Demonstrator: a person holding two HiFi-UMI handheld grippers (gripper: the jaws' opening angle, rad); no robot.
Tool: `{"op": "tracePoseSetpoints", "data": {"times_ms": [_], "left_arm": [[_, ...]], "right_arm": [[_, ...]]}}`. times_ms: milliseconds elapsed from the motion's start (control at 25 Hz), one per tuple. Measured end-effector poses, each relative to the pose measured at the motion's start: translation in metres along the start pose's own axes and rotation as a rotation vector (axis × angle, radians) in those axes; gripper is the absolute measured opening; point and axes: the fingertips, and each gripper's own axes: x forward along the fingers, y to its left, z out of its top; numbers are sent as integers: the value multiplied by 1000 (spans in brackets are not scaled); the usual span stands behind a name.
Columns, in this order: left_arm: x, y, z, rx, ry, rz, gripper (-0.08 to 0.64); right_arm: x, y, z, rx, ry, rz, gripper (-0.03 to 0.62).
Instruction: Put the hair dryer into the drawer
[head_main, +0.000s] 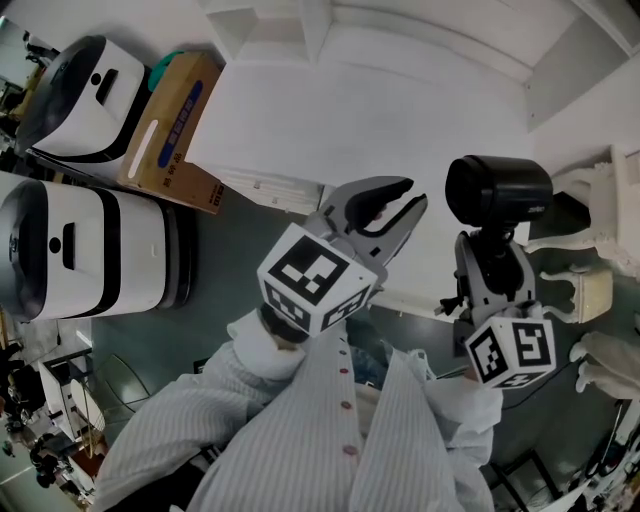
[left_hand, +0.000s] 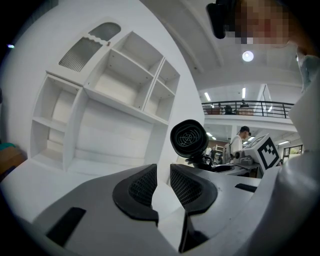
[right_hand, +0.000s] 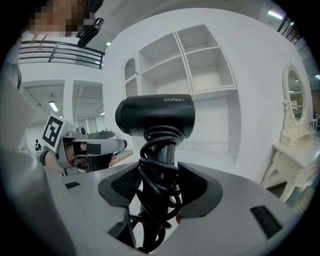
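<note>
From where I stand, the only word I can really read is the pale brand lettering on the side of the black hair dryer (right_hand: 155, 115), near the top edge of its barrel; it looks like "ZEABO", though the last letters are not sure. The head view shows small light print on that barrel, too small to read. The cardboard box (head_main: 172, 130) carries a blue strip with white characters and dark print along its lower edge, both illegible.
</note>
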Motion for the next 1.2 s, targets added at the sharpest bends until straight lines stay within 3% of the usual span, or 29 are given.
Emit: {"op": "tracePoseSetpoints", "data": {"times_ms": [480,1200], "left_arm": [[-14,16,-27,-31,54,-1,89],[-13,41,-115,-64,162,16,88]], "right_arm": [[12,13,-25,-33,76,10,206],[34,3,-119,-54,248,63,206]]}}
